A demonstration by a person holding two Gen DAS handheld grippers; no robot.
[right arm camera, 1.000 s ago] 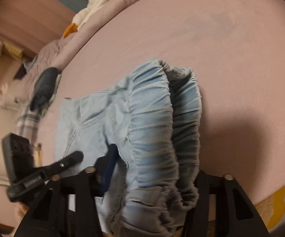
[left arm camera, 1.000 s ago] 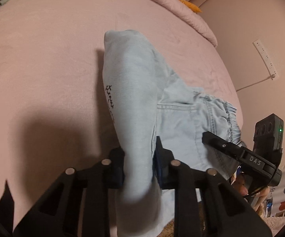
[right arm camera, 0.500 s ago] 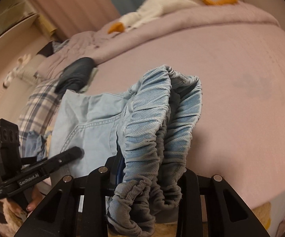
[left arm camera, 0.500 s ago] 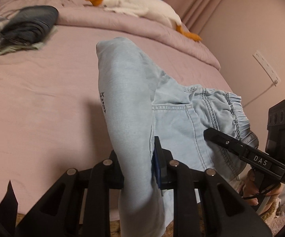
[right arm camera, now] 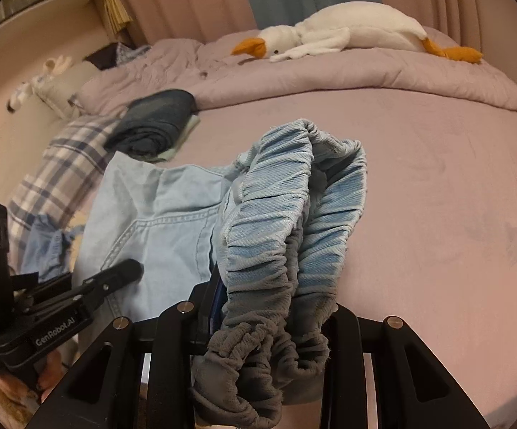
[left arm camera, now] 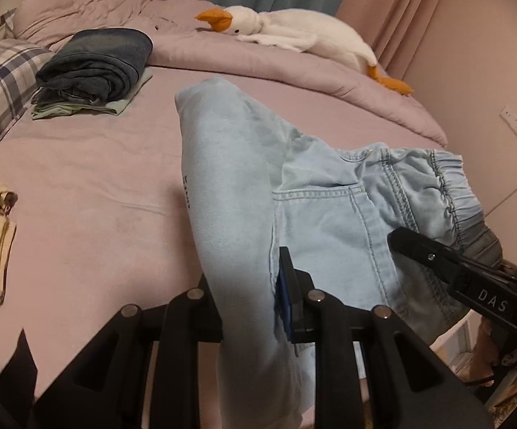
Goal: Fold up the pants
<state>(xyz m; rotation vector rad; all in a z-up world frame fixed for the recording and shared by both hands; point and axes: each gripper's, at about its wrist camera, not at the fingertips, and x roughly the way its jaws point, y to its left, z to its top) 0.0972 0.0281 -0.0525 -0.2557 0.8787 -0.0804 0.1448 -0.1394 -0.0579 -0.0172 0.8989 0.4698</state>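
The light-blue pants [left arm camera: 330,214] are held above the pink bed [left arm camera: 97,178], a folded leg clamped in the left tongs [left arm camera: 249,304]. The gathered waistband [right arm camera: 276,250] is clamped in the right tongs [right arm camera: 269,318], though its far pad seems hidden by cloth.

Dim warm indoor light, soft shadows; heavy fisheye bending, dark corners; foreground perhaps slightly blurred.
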